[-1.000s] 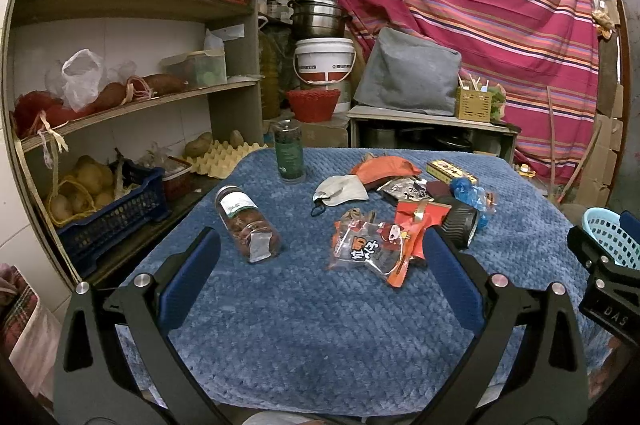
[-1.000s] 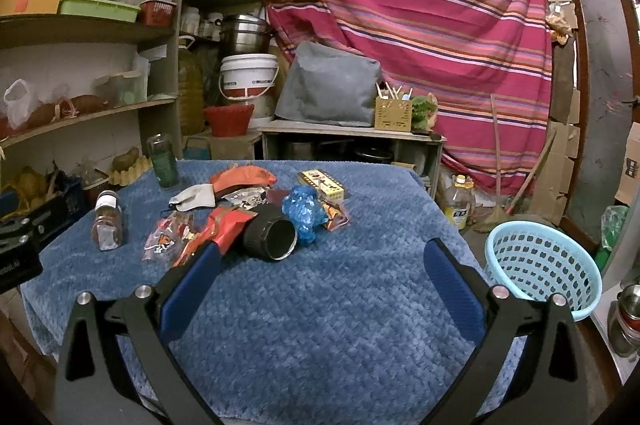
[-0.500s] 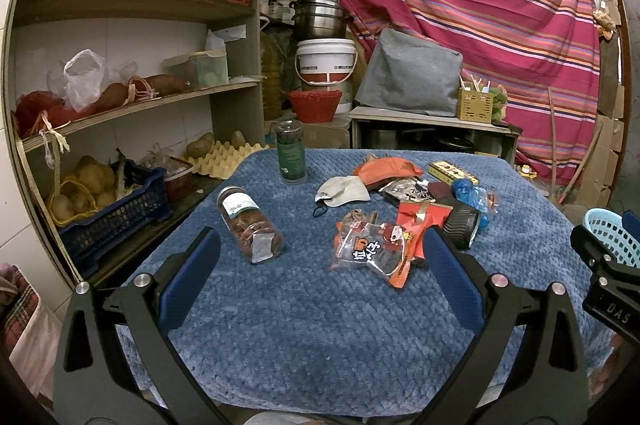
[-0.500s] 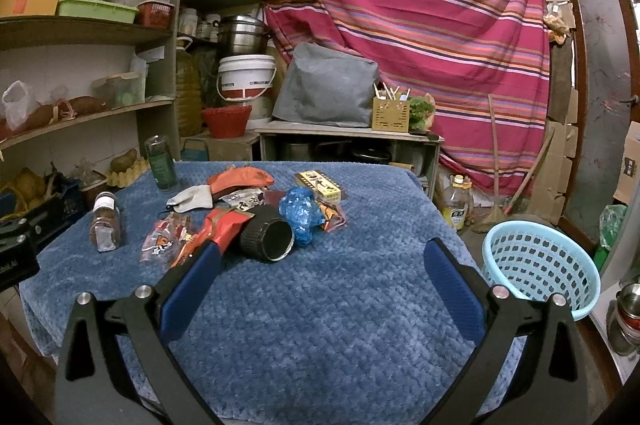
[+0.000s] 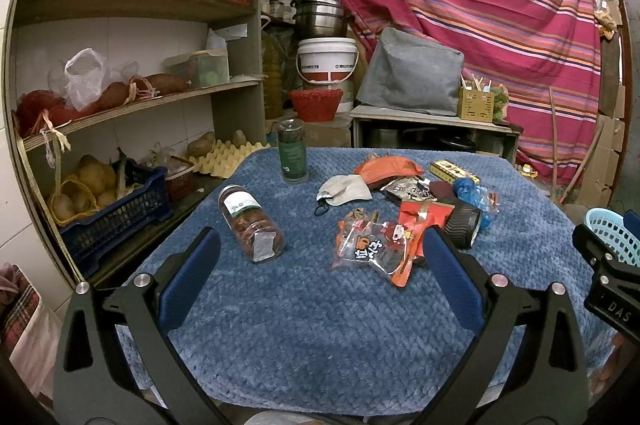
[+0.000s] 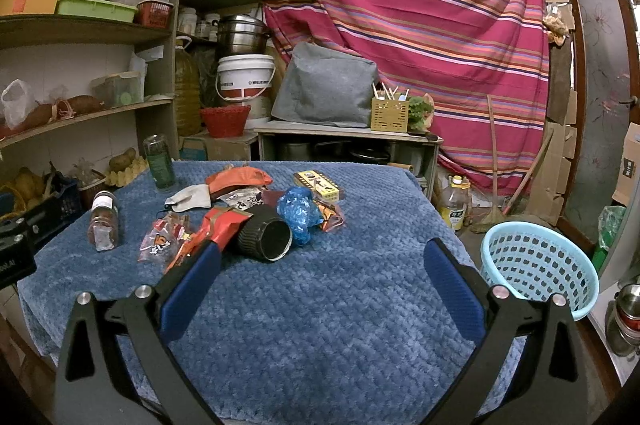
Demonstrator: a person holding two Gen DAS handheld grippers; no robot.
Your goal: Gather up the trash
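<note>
Trash lies heaped mid-table on a blue cloth [image 5: 320, 325]: an orange snack wrapper [image 5: 370, 249], a red packet [image 5: 420, 215], a black ribbed cup on its side [image 6: 266, 233], a crumpled blue bag [image 6: 298, 211], a grey face mask [image 5: 346, 188], an orange pouch [image 5: 388, 167] and a yellow box [image 6: 318, 183]. A light blue basket [image 6: 540, 265] stands on the floor right of the table. My left gripper [image 5: 320, 265] is open above the near table edge, short of the wrapper. My right gripper [image 6: 320, 271] is open too, just short of the cup. Both hold nothing.
A clear jar [image 5: 250, 225] lies on its side at the left; a dark green bottle [image 5: 293, 155] stands behind it. Shelves [image 5: 132, 105] with crates and produce line the left wall. A low bench [image 6: 348, 133] and striped curtain [image 6: 420, 25] stand behind.
Both views have shifted only slightly; the right gripper has drifted a little closer to the trash pile. Nothing was taken hold of or moved.
</note>
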